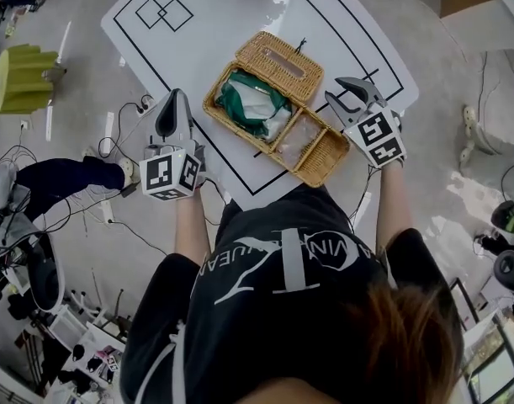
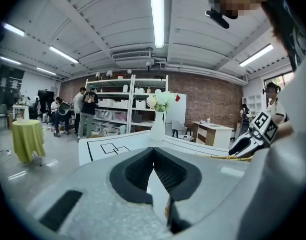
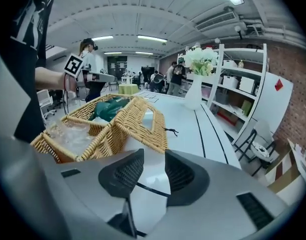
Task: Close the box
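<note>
White surface carried the wicker box at its middle, slotted lid thrown open behind the box. Weave probably light, stiff, snag-prone; best taken at the lid's free edge. Left tool left of box, seemingly together, empty. Right tool right of box, apart, empty.

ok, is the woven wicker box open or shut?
Open. The slotted wicker lid is tilted back off the woven wicker box, and the green cloth and clear plastic inside are exposed.
</note>
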`<state>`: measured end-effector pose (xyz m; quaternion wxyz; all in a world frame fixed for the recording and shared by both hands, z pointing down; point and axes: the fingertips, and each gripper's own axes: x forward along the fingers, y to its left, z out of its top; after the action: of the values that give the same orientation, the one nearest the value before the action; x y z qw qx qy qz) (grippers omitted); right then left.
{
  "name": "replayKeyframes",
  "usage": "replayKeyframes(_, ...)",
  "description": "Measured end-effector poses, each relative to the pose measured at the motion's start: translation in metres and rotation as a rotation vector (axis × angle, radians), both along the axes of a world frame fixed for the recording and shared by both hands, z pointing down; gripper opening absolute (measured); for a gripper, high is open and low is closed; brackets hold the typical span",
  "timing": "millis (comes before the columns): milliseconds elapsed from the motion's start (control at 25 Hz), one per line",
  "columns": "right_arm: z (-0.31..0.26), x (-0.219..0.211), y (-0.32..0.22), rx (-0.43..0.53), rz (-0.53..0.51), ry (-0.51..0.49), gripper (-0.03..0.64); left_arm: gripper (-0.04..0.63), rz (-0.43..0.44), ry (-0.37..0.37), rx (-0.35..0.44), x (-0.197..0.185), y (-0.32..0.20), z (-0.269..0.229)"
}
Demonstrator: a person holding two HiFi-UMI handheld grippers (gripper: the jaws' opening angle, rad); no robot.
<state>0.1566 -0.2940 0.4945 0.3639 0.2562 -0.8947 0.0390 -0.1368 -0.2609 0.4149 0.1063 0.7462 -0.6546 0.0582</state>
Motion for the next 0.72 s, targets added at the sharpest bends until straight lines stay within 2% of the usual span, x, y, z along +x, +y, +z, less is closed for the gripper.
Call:
replayKeyframes(280,0.019,-0.021,-0.007,0.106,-0.156,0.127,0.133,0.011,-0.034,-0.007,-0.013,0.001,0.006,0.0)
replayKeyframes(720,0.02,-0.023,-0.023,0.182,-0.147,0.136,0.135,0.011,-0.065,-0.012,-0.03,-0.004,0.018,0.003)
